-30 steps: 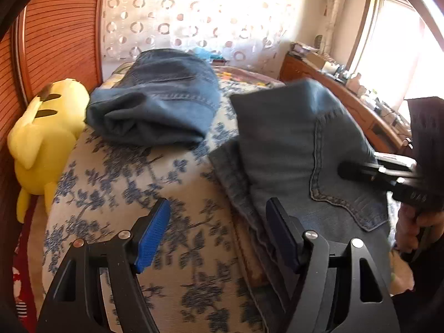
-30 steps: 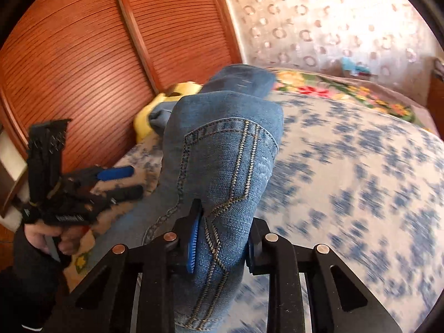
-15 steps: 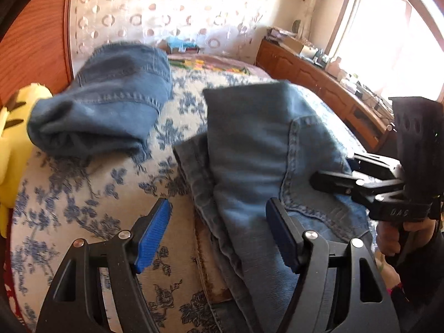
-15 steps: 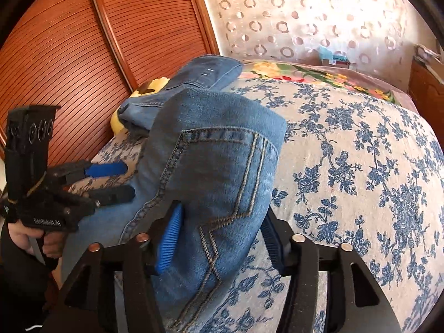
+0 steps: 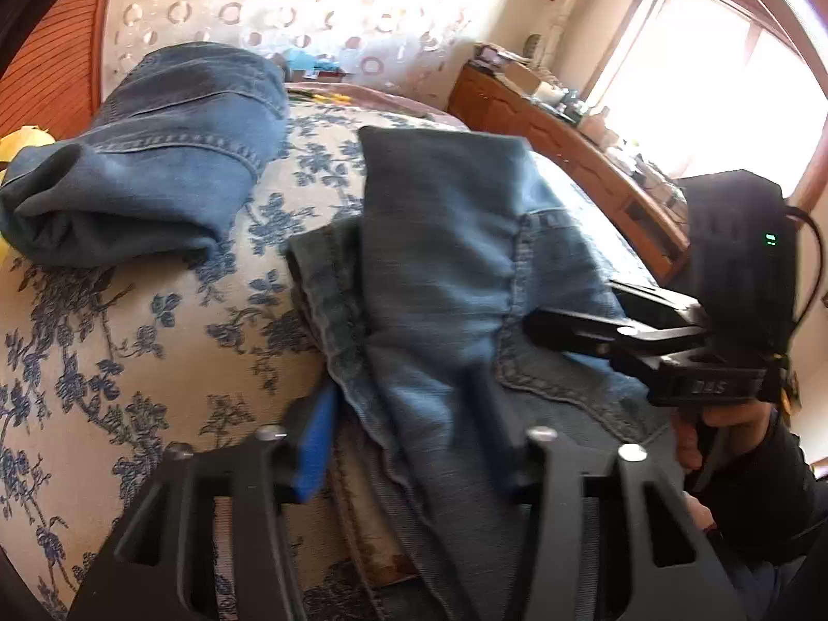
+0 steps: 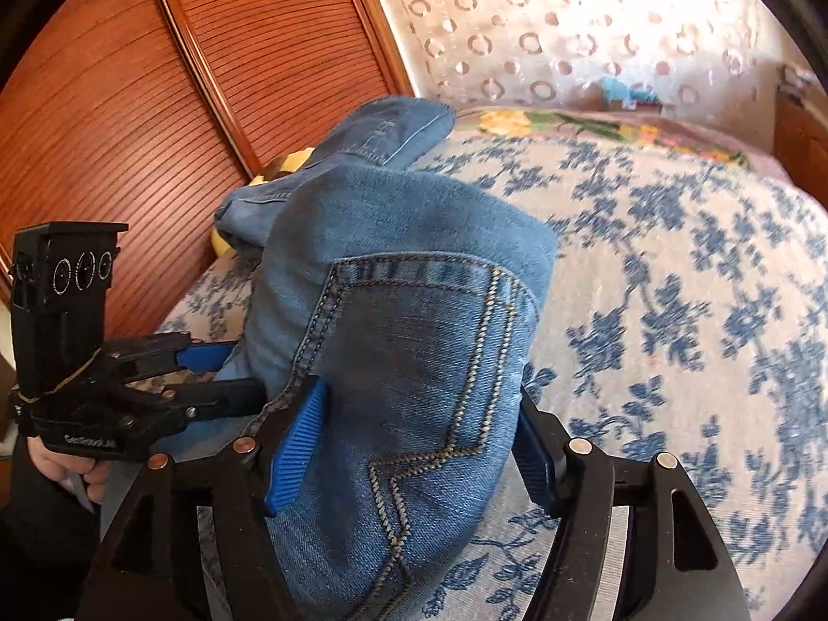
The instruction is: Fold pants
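Jeans [image 6: 414, 362] lie folded, back pocket up, on floral bedspread [image 6: 673, 310].

Bed [image 5: 155, 341], cream cover, blue floral print; surface bulges under fisheye. 
Folded jeans [image 5: 466, 279] lying on cover near front edge, back pocket up, edges hanging slightly over side. 
Second pair of jeans [image 5: 155, 165], loosely bundled, on cover farther back, apart from first. 
Yellow plush toy [image 5: 20, 139] at bed's far-left edge, partly hidden behind second pair. 
Multicolour floral blanket [image 6: 569, 127] across head end, against patterned curtain.
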Demonstrator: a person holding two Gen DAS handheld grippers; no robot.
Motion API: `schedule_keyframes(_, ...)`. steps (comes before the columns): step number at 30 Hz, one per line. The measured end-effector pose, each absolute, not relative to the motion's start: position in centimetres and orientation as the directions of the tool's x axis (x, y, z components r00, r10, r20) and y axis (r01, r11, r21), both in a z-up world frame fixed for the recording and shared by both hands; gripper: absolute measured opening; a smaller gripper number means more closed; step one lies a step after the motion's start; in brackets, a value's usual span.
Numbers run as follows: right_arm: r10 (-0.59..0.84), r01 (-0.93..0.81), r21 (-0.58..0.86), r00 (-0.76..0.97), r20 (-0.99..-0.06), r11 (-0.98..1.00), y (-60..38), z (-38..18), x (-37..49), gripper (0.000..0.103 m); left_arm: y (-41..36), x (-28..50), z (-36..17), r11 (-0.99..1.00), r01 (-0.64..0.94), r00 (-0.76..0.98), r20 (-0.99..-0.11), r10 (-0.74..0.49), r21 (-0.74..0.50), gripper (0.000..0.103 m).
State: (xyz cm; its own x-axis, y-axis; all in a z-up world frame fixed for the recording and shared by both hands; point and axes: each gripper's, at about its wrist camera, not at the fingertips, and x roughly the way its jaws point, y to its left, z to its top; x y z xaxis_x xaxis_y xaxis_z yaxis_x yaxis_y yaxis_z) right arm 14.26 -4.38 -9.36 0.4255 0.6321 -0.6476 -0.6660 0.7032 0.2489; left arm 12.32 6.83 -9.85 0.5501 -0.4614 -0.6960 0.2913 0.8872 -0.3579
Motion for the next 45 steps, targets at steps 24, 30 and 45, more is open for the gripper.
schedule_keyframes(24, 0.817, -0.892, 0.040, 0.394, -0.421, 0.451, 2.9, 6.6, 9.7, 0.023, 14.9, 7.5, 3.9, 0.905, 0.289, 0.796, -0.447, -0.409, -0.313, 0.021)
schedule_keyframes(30, 0.857, -0.918, 0.027, 0.360, -0.368, 0.397, 6.7, 10.7, 11.0, 0.023, 18.7, 8.0, 8.4, 0.936, 0.223, 0.859, -0.399, -0.321, -0.274, 0.021)
schedule_keyframes(45, 0.859, -0.876, 0.168, 0.375, -0.349, 0.451, 13.7, 4.1, 25.4, 0.023, 24.4, 22.7, 5.3, 0.976, 0.095, 0.771, -0.606, -0.196, -0.196, 0.022)
